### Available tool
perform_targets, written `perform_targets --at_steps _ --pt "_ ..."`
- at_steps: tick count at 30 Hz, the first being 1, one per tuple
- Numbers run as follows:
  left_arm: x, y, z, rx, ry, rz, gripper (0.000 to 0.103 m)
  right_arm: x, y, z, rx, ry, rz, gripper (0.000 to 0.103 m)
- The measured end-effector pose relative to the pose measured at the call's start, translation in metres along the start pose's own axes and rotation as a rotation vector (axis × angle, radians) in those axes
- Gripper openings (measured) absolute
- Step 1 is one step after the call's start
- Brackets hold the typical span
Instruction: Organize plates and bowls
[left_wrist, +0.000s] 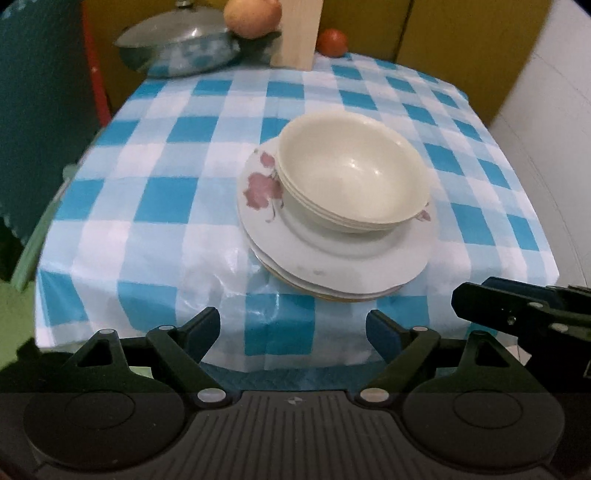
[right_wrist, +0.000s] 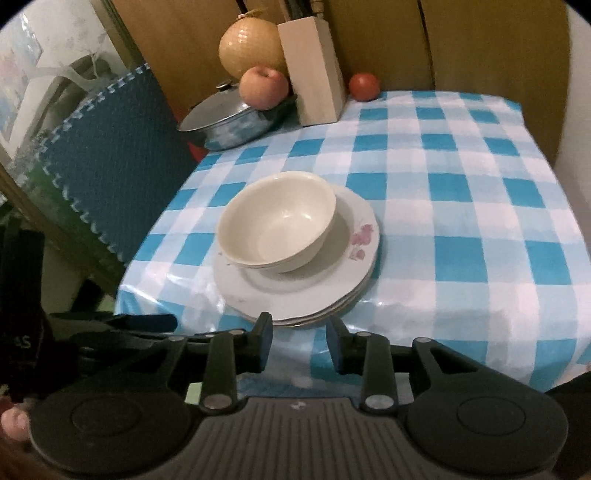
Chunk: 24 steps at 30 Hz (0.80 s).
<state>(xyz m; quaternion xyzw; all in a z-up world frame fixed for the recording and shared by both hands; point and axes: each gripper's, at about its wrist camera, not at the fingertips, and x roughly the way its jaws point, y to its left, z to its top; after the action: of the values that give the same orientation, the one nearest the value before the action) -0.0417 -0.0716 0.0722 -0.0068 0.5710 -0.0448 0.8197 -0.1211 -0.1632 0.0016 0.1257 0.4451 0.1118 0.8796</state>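
While nothing is gripped, the bowls (left_wrist: 351, 173) sit nested, three or so by the rim lines, on the plates (left_wrist: 332, 254) near the front-middle of the checked cloth (left_wrist: 184, 155). Plate count is hard to read from the edges; I'd guess three, bottom one gold-rimmed. Stack looks done or nearly so. Handling: glazed, stiff, slippery, chips if knocked; bowls probably light, the plate stack heavier. Bowls sit off-centre on the top plate, so a tilt could slide them. Take bowls by the rim wall, one finger inside; take plates at the overhanging front edge. Left gripper (left_wrist: 293, 325) stands wide, empty, just short of the plates. Right gripper (right_wrist: 300, 339) stands narrow, empty, close to the plate edge. Pan (right_wrist: 236, 118), fruit and wooden block (right_wrist: 317, 70) are at the back, well clear.
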Motion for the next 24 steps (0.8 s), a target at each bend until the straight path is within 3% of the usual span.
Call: perform_targets --at_steps 5,11,24 --pt "0.011 -0.004 -0.007 -0.001 0.025 0.009 0.09 0.009 -0.008 -0.008 0.048 0.024 -0.01 0.031" --pt "0.011 -0.005 -0.01 -0.011 0.008 0.024 0.09 0.012 -0.011 -0.014 0.048 0.004 -0.083 0.032" --pt "0.007 -0.008 -0.012 -0.01 -0.02 0.042 0.09 0.024 -0.028 -0.021 0.105 0.014 -0.122 0.032"
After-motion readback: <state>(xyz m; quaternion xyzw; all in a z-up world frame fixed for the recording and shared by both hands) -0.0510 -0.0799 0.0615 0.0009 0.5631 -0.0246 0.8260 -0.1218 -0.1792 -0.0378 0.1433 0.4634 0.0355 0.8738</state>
